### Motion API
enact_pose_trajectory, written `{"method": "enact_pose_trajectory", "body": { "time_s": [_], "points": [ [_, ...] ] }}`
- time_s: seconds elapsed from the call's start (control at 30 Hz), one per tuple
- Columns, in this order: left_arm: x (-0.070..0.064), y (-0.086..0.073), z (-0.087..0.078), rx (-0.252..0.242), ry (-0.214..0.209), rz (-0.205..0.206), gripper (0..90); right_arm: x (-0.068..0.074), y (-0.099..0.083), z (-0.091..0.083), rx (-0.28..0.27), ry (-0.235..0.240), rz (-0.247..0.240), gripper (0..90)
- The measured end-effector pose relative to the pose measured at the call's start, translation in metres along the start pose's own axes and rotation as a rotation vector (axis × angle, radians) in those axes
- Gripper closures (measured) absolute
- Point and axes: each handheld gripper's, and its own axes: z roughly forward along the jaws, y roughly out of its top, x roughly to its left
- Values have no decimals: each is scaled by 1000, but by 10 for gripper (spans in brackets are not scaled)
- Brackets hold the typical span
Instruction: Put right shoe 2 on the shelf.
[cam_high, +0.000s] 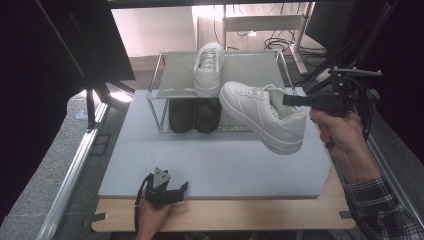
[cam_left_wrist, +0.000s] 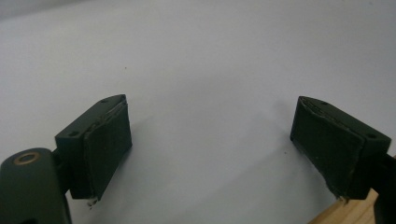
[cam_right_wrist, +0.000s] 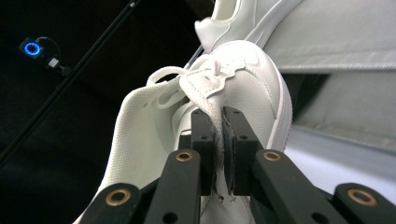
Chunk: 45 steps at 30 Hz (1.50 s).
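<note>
Dim surroundings frame a wooden table (cam_high: 280, 217) covered almost to its edges by a pale grey mat (cam_high: 210, 160); bare wood shows along the near edge and at the near right corner. Beyond the far edge lie a light floor, desk legs and tangled cables, while dark shapes close in on both sides.

At the far middle of the mat stands a low metal-framed shoe rack (cam_high: 172, 75) with a grey top shelf. One white sneaker (cam_high: 209, 67) rests on that shelf, toe toward the near edge. Beneath the shelf sits a pair of dark shoes (cam_high: 194, 115), shadowed and hard to make out.

Near the right edge, the right gripper (cam_high: 287, 100) holds a second white sneaker (cam_high: 265, 117) in the air above the mat, just in front of the rack's right end, its toe tilted up toward the rack. In the right gripper view the jaws are pinched nearly together on the sneaker's tongue (cam_right_wrist: 218, 100), with laces looped just above. The sneaker's heel is cut off at the bottom of that view.

At the near edge, left of the middle, the left gripper (cam_high: 184, 187) lies low at the mat's near border, held by a hand (cam_high: 150, 215) that is partly cut off. In the left gripper view its jaws stand wide apart over bare mat, gripping nothing, with a sliver of wood at the lower right corner.
</note>
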Motion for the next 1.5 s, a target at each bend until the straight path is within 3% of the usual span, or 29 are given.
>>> {"method": "enact_pose_trajectory", "body": {
  "time_s": [0.6,1.0,1.27,1.5],
  "points": [
    [0,0,0,2,1,5,123,-21,30,26,-92,-149,-2,840],
    [0,0,0,-1,2,2,124,-31,51,68,-136,-252,23,838],
    [1,0,0,2,2,6,123,-32,62,92,-165,-332,10,837],
    [1,0,0,3,2,6,124,-38,62,108,-176,-331,27,826]
  ]
}}
